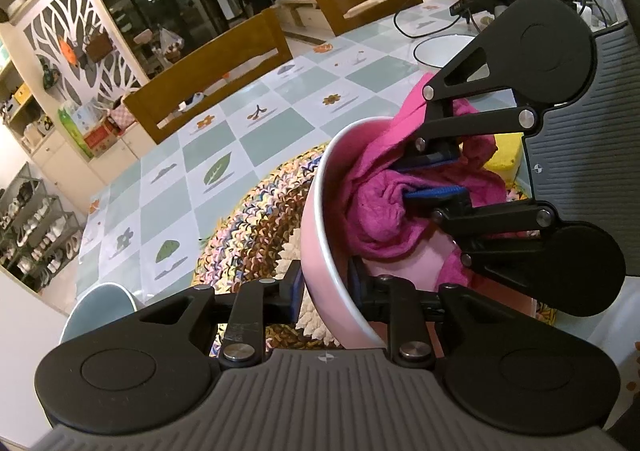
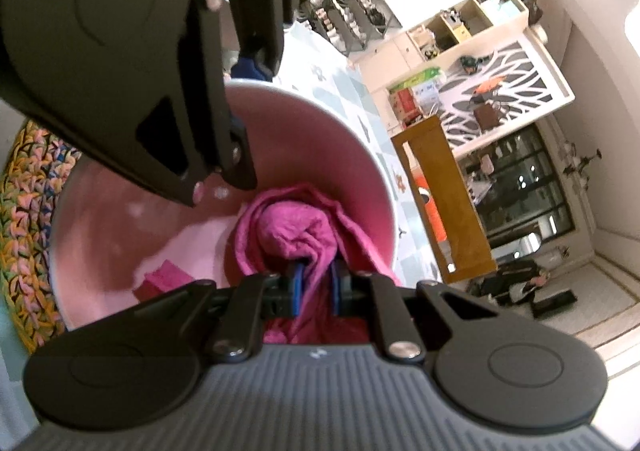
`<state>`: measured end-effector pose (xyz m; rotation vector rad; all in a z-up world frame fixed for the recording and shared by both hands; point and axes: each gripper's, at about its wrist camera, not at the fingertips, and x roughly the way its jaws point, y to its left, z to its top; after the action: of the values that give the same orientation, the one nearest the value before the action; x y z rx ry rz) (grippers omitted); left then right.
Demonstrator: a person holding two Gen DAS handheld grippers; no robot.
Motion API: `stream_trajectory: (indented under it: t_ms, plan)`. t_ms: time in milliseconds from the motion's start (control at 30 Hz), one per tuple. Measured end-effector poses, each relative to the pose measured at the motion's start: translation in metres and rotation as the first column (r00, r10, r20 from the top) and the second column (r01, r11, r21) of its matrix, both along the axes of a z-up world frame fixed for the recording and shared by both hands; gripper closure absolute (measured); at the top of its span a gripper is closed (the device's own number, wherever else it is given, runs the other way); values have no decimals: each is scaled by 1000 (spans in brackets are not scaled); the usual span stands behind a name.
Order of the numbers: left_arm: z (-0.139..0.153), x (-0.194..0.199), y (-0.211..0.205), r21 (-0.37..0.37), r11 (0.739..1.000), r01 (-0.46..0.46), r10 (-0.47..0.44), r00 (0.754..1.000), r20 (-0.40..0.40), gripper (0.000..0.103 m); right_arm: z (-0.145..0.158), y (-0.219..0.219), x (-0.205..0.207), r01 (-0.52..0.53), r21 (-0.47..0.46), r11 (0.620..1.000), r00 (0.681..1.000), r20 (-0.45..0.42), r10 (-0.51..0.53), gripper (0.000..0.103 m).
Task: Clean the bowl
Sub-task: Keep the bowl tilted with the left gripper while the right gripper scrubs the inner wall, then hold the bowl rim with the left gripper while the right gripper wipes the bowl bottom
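The bowl [image 1: 320, 219] is pink inside and out with a pale rim, and it is tipped up on its side above a crocheted mat [image 1: 256, 219] on the counter [image 1: 280, 123]. The left gripper [image 1: 325, 283] holds it by the near rim: one blue-padded finger sits outside the wall, the other inside, and the two are closed on the rim. In the right wrist view the bowl [image 2: 160, 227] opens toward the camera, and the left gripper's black arms cross its upper left.

A magenta cloth [image 1: 384, 203] is bunched inside the bowl, pressed against its inner wall. The right gripper [image 1: 434, 179] comes in from the right, its fingers clamped on a fold of the cloth. From its own camera, the right gripper [image 2: 317, 285] has the cloth [image 2: 296, 227] pinched between its blue pads, with the rest of the cloth mounded just beyond the fingertips.

A yellow sponge [image 1: 506, 155] lies just right of the bowl, partly hidden behind the right gripper. Farther away on the checked counter a white bowl [image 1: 440, 49] sits near a black cable [image 1: 408, 17]. A grey-blue bowl [image 1: 100, 307] stands at the near left corner of the counter. Two wooden chairs [image 1: 212, 79] stand along the counter's far side.
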<state>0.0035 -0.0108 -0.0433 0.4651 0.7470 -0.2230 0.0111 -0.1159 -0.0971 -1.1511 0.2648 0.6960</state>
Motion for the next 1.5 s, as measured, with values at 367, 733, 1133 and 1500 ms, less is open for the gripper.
stream_trajectory:
  t_ms: [367, 733, 1133, 1500]
  plan:
    - [0, 1, 0, 5, 1000, 4, -4, 1000, 7, 76, -7, 2, 12, 53, 0, 999, 995, -82, -53, 89]
    - [-1, -1, 0, 8, 1000, 7, -7, 1000, 13, 76, -9, 4, 16, 108, 22, 994, 980, -169, -103, 89]
    - [-3, -1, 1, 6, 1000, 11, -11, 1000, 3, 76, -2, 8, 31, 232, 87, 969, 911, -368, -185, 88]
    - [-7, -2, 1, 9, 1000, 10, -10, 1000, -16, 76, 5, 8, 37, 371, 164, 914, 789, -575, -217, 87]
